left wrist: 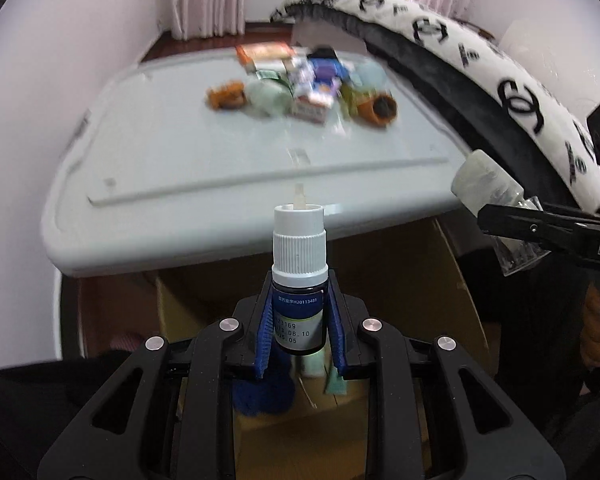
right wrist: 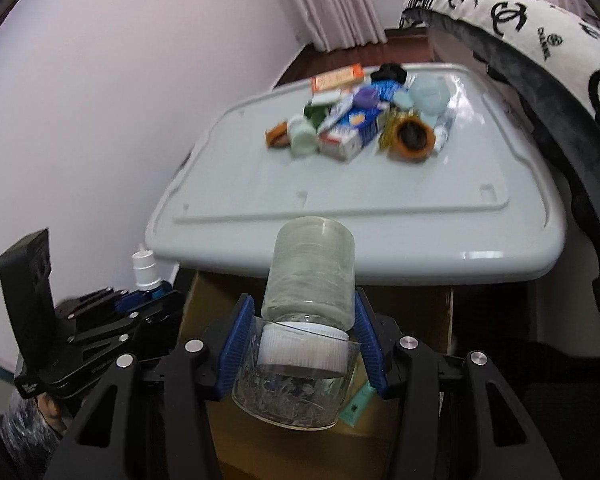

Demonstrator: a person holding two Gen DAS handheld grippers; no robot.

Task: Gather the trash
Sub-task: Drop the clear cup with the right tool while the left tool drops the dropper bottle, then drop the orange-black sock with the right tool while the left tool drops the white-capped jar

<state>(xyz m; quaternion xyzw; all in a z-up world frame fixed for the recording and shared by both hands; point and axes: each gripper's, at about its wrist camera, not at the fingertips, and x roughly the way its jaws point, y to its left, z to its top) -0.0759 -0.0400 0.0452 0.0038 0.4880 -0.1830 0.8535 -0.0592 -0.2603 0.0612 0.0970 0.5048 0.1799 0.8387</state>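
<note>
The left gripper (left wrist: pixel 299 316) is clamped on a small dark dropper bottle (left wrist: pixel 299 280), its blue pads pressing the labelled body from both sides while the white ribbed cap and thin nozzle stand upright above the fingers. The right gripper (right wrist: pixel 300 344) holds a clear plastic jar (right wrist: pixel 300 360) with a white ribbed collar and a frosted cap (the cap points away from the camera, toward the worktop), its blue pads against the jar's sides. Both held things hang over an open cardboard box (right wrist: pixel 404 312) that sits below the near edge of the white worktop (right wrist: pixel 380 208); a pale green packet (right wrist: pixel 358 404) lies inside the box just beside the jar. Farther back on the worktop lies a blurred pile of trash (right wrist: pixel 364 120): small cartons, a blue packet, pale green lids and a brown round piece. A white blanket with black logos (right wrist: pixel 540 28) drapes along the right side. In the left wrist view the right gripper shows at the right edge with the jar, and a hand (left wrist: pixel 598 332) is visible beneath it.
</note>
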